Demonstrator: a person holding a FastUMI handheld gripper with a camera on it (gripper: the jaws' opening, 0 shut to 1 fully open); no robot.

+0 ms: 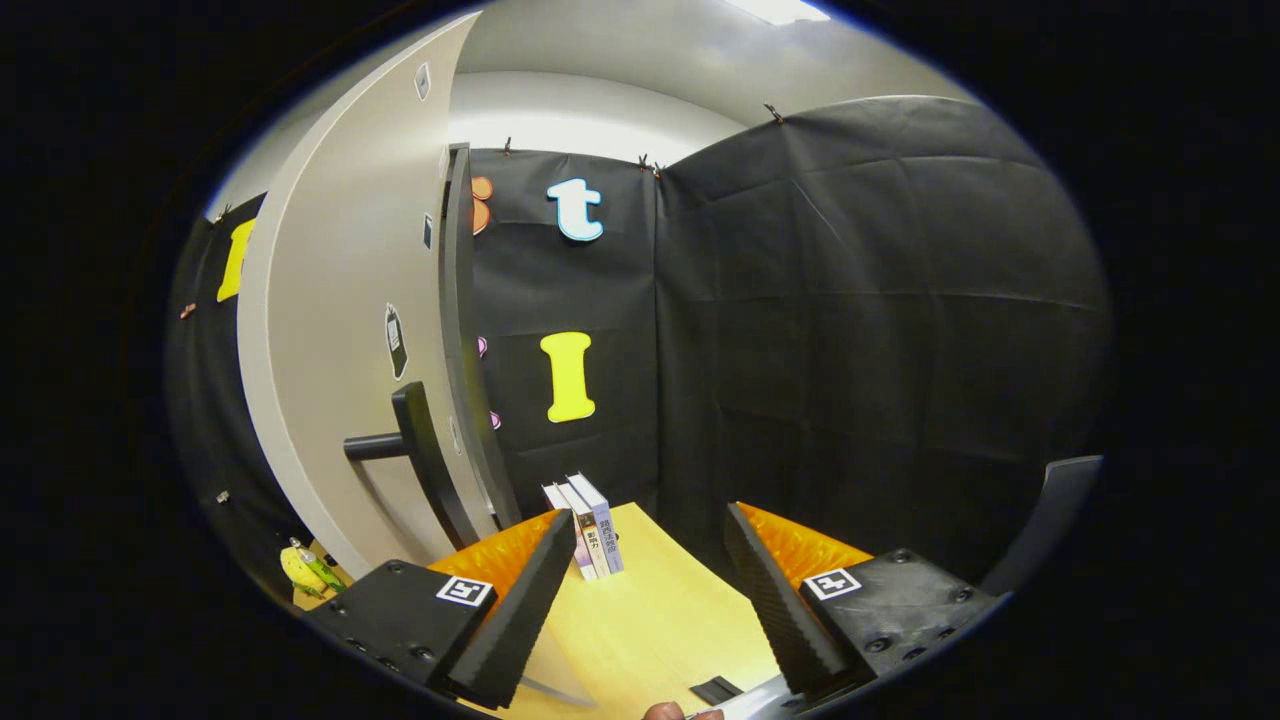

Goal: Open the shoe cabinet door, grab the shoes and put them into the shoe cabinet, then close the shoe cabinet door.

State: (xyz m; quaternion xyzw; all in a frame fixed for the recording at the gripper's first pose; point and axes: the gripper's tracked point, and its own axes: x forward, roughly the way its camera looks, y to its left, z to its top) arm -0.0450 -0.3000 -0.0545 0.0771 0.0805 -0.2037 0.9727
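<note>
**Cabinet door swung open, left of the parted fingers**

The shoe cabinet door point(330, 330), a pale panel, stands swung open in the left half of the frame, rising from beside the left finger up toward the upper left. Its dark bar handle point(420, 450) juts out from the panel, just above and beyond the left fingertip, apart from it. The gripper point(650, 540) has its fingers spread wide with nothing between them but bare tabletop point(660, 610). A few books point(590, 525) stand upright at the tabletop's far edge, just ahead of the left finger. A yellow-green object point(305, 570) lies at lower left, beside the door's foot. A fingertip point(668, 712) shows at bottom centre
</note>
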